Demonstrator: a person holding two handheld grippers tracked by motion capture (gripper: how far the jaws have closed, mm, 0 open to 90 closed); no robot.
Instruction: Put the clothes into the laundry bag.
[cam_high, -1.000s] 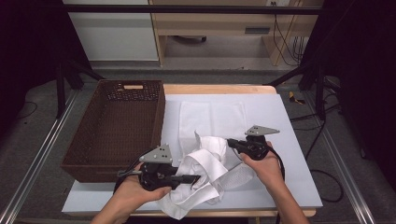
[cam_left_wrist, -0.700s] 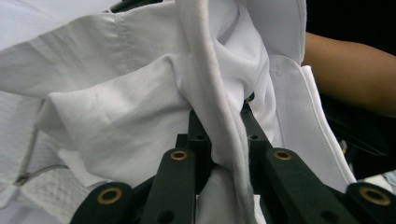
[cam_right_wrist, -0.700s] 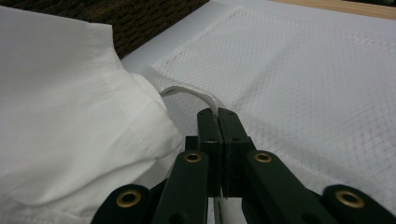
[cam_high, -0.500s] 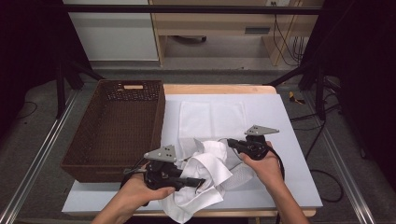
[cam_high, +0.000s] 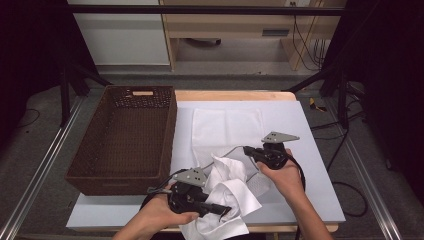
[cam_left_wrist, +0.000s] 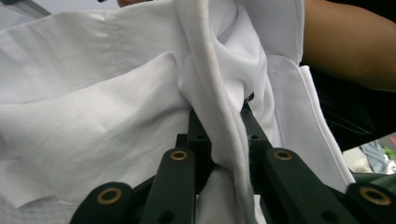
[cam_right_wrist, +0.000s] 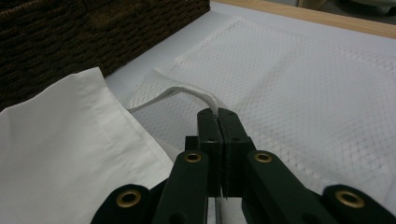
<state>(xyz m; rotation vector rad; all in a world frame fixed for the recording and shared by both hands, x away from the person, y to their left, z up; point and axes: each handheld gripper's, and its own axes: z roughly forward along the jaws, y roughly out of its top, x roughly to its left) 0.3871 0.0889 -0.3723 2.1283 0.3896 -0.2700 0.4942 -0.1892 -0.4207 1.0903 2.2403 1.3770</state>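
A crumpled white shirt (cam_high: 235, 192) lies at the table's front, spilling over the edge. My left gripper (cam_high: 225, 210) is shut on a fold of it; in the left gripper view the shirt (cam_left_wrist: 93, 116) wraps between the jaws of the left gripper (cam_left_wrist: 218, 115). A white mesh bag (cam_high: 227, 127) lies flat mid-table. My right gripper (cam_high: 248, 151) is shut on its near hem, lifting it slightly. In the right gripper view the right gripper (cam_right_wrist: 218, 114) pinches the white hem of the mesh bag (cam_right_wrist: 303, 79), with the shirt (cam_right_wrist: 60, 144) just left of it.
A deep brown wicker basket (cam_high: 170, 135) stands on the left part of the table, seen close behind the hem in the right gripper view as the basket (cam_right_wrist: 93, 28). The light grey tabletop (cam_high: 310, 150) has bare room to the right. A person's forearm (cam_left_wrist: 350, 42) crosses behind the shirt.
My left gripper has moved a little to the right and toward the front edge, dragging the shirt with it. The right gripper has kept its place on the bag's hem.
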